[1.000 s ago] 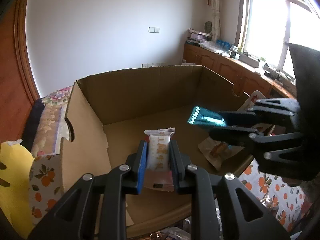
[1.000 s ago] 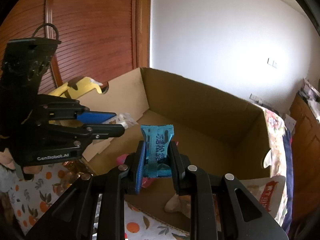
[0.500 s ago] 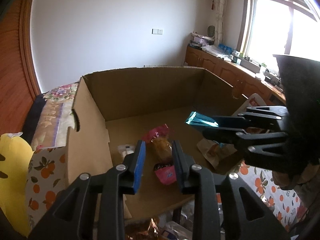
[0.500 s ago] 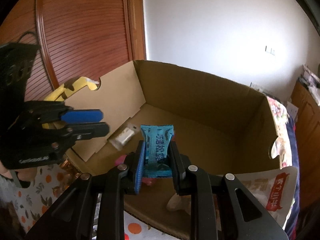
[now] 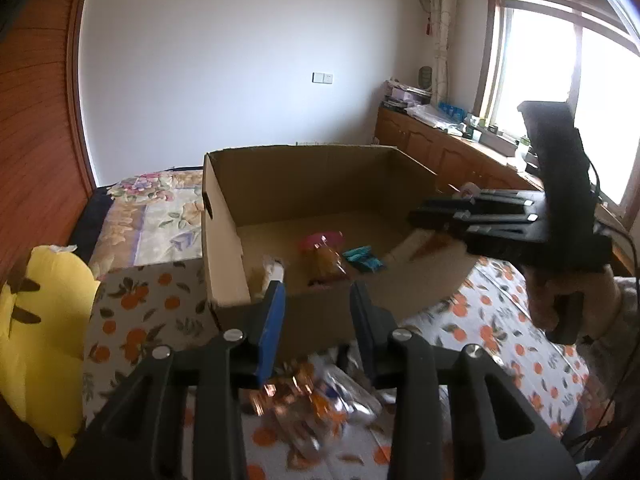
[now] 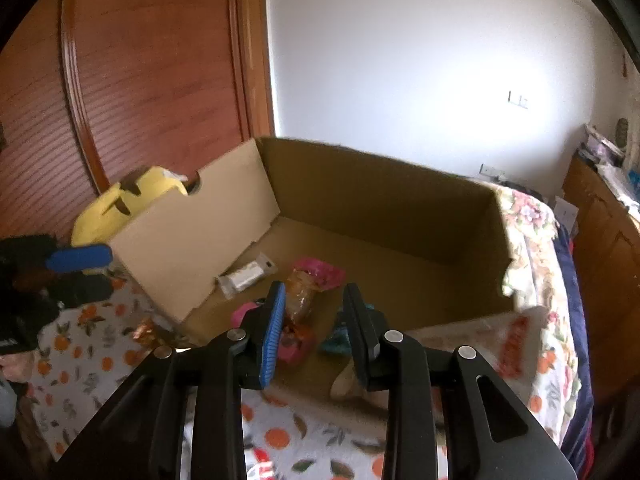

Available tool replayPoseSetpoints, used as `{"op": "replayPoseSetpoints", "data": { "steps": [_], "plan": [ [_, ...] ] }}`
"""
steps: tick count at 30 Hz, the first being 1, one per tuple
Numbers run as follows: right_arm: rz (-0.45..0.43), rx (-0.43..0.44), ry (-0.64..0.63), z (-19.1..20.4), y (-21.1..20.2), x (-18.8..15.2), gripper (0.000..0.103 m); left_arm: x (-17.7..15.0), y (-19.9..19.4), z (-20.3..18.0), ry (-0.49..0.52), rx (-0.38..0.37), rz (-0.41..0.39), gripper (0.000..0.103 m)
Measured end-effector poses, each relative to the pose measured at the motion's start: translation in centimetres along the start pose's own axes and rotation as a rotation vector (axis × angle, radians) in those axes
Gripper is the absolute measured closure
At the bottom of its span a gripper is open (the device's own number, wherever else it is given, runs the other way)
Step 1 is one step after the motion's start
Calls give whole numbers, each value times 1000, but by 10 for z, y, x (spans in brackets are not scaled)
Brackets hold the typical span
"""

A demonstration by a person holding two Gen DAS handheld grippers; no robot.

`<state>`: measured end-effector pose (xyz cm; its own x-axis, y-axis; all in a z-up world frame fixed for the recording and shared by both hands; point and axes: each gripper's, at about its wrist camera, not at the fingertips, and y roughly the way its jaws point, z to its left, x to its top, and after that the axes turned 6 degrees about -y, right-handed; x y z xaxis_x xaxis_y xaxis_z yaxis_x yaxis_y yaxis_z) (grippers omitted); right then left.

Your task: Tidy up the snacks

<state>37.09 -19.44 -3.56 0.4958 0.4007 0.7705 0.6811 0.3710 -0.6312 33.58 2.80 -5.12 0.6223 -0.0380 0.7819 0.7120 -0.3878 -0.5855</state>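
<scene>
A white-walled bedroom with a reddish wooden sliding door and a sunlit window holds a bed spread with an orange-print sheet [image 5: 132,320], and on it stands an open cardboard box [image 5: 224,236] that serves as the collecting bin for the snacks. Both grippers are clear of the box, which suits a return trip for more. The left gripper [image 5: 318,312] hangs in front of the near wall with its jaws parted wide and nothing between them, above a blurred heap of foil-wrapped snacks [image 5: 308,396] on the sheet just outside the box; judging by that, the heap is the next supply. The right gripper [image 6: 314,316] is likewise spread open and empty, above the near wall of the box. Inside, the teal snack packet [image 5: 362,258] lies flat on the box floor toward the right, its long axis running diagonally from the middle of the floor toward the near right corner; which end is the top cannot be read. Beside it the pink-and-orange snack bag [image 6: 306,292] lies lengthwise from near wall to far wall, and a white wrapped snack [image 6: 246,276] rests against the left wall. A yellow plush toy [image 5: 36,320] sits beyond the box on the left.
</scene>
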Motion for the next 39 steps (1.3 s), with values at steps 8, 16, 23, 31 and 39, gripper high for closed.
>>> {"op": "replayPoseSetpoints", "data": {
  "steps": [8,16,23,31,39],
  "plan": [
    [-40,-29,23,13,-69,-29,68,-32,-36,-29,10,-25,15,66],
    [-66,-28,121,20,-109,-94,53,-74,-50,-66,53,-30,49,63],
    [-47,-17,163,30,-110,-142,44,-99,-57,-90,68,-70,48,59],
    [-28,-8,214,24,-97,-178,36,-126,-50,-107,63,-87,90,54],
    [2,-4,237,16,-87,-190,33,-138,-36,-121,93,-81,135,51]
  ]
}}
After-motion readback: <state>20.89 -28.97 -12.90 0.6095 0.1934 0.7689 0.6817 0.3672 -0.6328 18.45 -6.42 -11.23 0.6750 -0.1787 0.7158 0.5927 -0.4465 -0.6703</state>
